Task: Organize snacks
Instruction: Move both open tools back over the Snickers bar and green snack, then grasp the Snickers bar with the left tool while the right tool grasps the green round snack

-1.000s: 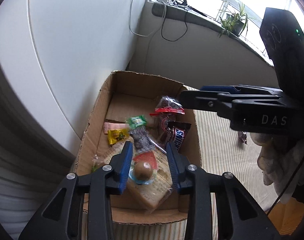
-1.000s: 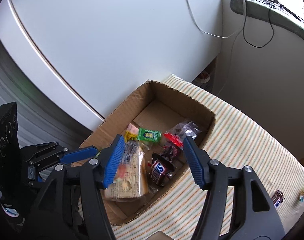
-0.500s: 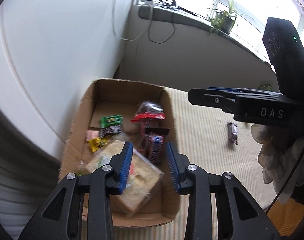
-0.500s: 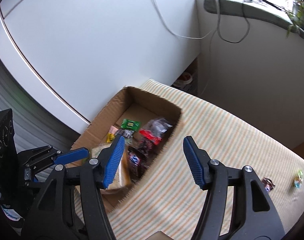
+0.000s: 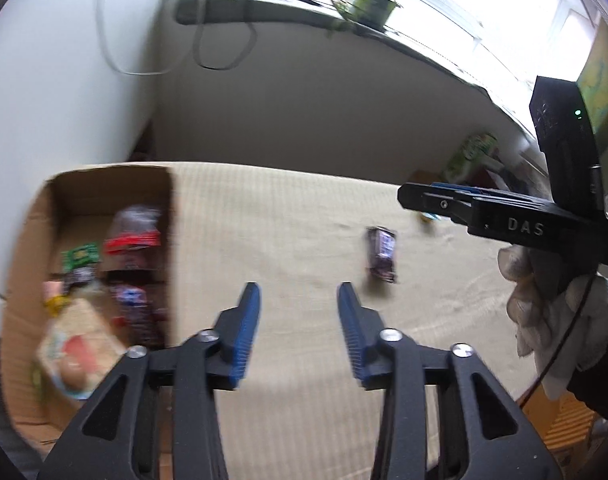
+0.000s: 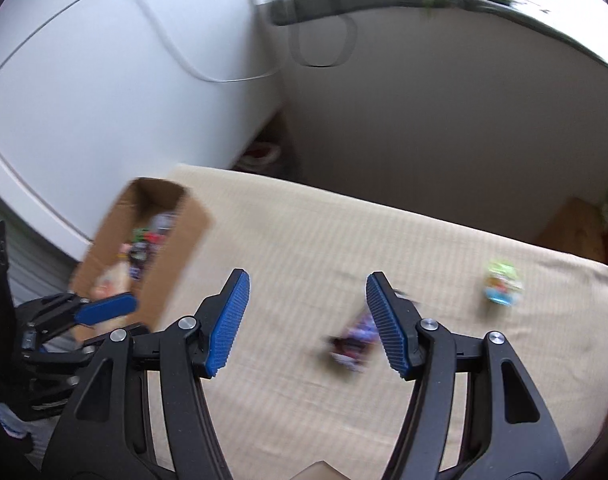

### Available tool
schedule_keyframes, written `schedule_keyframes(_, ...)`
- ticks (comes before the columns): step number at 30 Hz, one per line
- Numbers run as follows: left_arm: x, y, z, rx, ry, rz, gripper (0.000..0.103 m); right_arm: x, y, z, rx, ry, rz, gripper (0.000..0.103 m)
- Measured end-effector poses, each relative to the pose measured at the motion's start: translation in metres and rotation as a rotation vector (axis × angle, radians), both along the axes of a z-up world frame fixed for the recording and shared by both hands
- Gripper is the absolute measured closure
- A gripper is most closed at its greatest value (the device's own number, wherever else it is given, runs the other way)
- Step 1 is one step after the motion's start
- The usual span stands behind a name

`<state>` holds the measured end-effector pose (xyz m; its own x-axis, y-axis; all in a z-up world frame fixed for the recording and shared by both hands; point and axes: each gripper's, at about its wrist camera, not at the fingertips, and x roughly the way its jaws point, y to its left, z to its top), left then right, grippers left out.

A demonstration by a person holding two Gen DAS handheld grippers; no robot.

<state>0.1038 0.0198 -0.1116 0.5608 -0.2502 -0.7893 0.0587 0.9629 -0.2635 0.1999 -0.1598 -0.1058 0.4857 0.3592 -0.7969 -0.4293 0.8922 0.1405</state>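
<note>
A cardboard box [image 5: 28, 240] with several snacks inside stands at the left of the striped cloth; it also shows in the right wrist view [image 6: 176, 256]. A dark wrapped chocolate bar [image 5: 380, 254] lies loose on the cloth; in the right wrist view it [image 6: 353, 340] lies by my right finger. A small green and blue candy [image 6: 501, 282] lies further right. My left gripper [image 5: 299, 332] is open and empty above the cloth, right of the box. My right gripper [image 6: 307, 322] is open and empty above the cloth.
The striped cloth [image 5: 288, 216] covers the table. A white cabinet [image 6: 104, 92] stands behind the box. A windowsill with a potted plant [image 5: 369, 2] and cables runs along the back. A green can [image 5: 469, 156] stands at the far right.
Both grippers have swung right, away from the box and over the cloth. The loose chocolate bar and the candy are now closer in view. Both grippers stayed open.
</note>
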Motion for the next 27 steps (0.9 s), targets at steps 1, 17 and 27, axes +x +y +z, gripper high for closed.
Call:
schedule_keyframes(1,0.003,-0.009,-0.004,-0.005,0.006,-0.016,0.057,0.003,-0.017,-0.003,-0.022,-0.004,-0.031,0.039)
schedule_keyframes(17,0.073,-0.105,-0.064,-0.03,0.123,-0.138,0.056,0.05,-0.129,-0.058,-0.091,0.059,-0.234,0.039)
schedule_keyframes(27,0.097,-0.117,-0.082,0.0,0.141,-0.12,0.056,0.082,-0.123,-0.084,-0.127,0.08,-0.233,0.039)
